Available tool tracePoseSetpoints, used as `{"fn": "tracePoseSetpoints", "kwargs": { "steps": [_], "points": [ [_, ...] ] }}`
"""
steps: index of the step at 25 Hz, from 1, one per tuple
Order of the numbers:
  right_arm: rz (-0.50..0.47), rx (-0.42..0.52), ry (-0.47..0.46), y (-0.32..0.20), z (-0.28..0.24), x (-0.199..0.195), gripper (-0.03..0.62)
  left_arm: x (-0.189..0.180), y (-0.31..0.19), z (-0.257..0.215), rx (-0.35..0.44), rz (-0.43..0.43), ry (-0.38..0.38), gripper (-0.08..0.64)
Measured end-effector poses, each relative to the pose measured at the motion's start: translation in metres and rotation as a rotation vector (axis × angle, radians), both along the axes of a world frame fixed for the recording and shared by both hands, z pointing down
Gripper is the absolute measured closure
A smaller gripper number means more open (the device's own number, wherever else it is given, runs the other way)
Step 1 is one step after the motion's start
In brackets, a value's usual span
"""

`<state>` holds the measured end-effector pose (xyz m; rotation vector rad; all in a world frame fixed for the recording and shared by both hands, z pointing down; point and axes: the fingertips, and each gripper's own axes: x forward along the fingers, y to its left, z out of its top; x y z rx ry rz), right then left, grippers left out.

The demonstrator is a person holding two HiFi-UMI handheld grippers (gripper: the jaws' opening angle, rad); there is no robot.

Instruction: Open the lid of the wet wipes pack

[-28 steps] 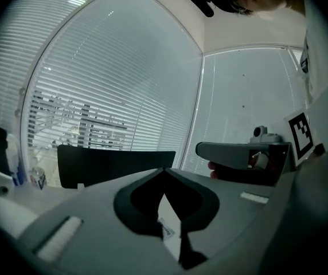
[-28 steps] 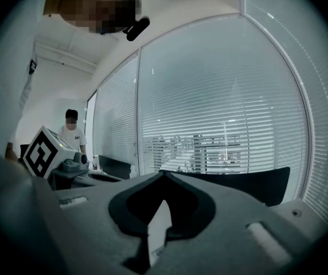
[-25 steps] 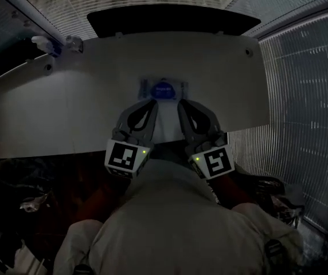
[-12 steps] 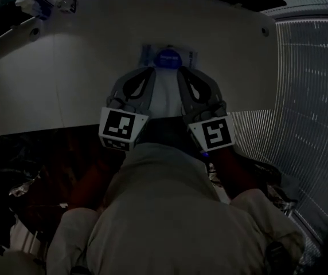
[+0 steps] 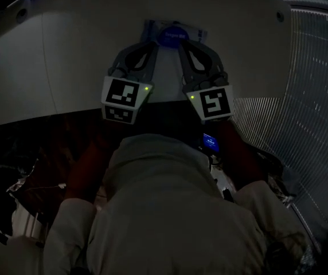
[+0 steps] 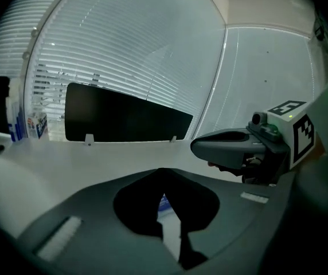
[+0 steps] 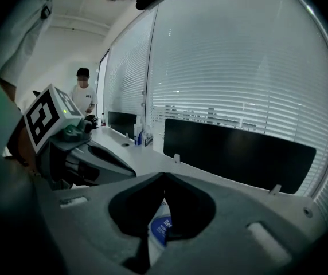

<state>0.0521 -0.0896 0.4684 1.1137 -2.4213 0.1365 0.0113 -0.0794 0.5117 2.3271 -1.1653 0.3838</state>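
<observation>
The wet wipes pack (image 5: 174, 34) lies flat on the white table (image 5: 72, 56), pale with a round blue lid, which looks closed. Both grippers hover side by side just short of its near edge. My left gripper (image 5: 153, 43) is shut and empty, its tip by the pack's left part. My right gripper (image 5: 182, 43) is shut and empty too, its tip near the blue lid. Through the left gripper's (image 6: 164, 171) frame only a sliver of the pack (image 6: 163, 203) shows. The right gripper's (image 7: 164, 175) frame shows the blue lid (image 7: 163, 231) below it.
A long black panel (image 6: 124, 120) stands along the table's far edge before window blinds. Small bottles (image 6: 35, 125) sit at the far left corner. A person (image 7: 84, 96) stands far off at another desk. The table's near edge (image 5: 95, 112) runs just behind the grippers.
Both grippers have come down and forward together, so their tips now sit at the pack's near edge. Both stayed shut. The pack has not moved.
</observation>
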Motion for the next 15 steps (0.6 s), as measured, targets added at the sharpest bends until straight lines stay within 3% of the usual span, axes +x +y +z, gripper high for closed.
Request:
{"fn": "tracePoseSetpoints", "kwargs": {
  "steps": [14,15],
  "points": [
    [-0.129,-0.121,0.167,-0.005,0.107,-0.009,0.588,0.013,-0.007,0.103,-0.168,0.085,-0.121,0.557],
    [-0.145,-0.134,0.178,-0.004,0.113,-0.010,0.545,0.013,-0.008,0.110,-0.178,0.092,-0.134,0.557]
  ]
}}
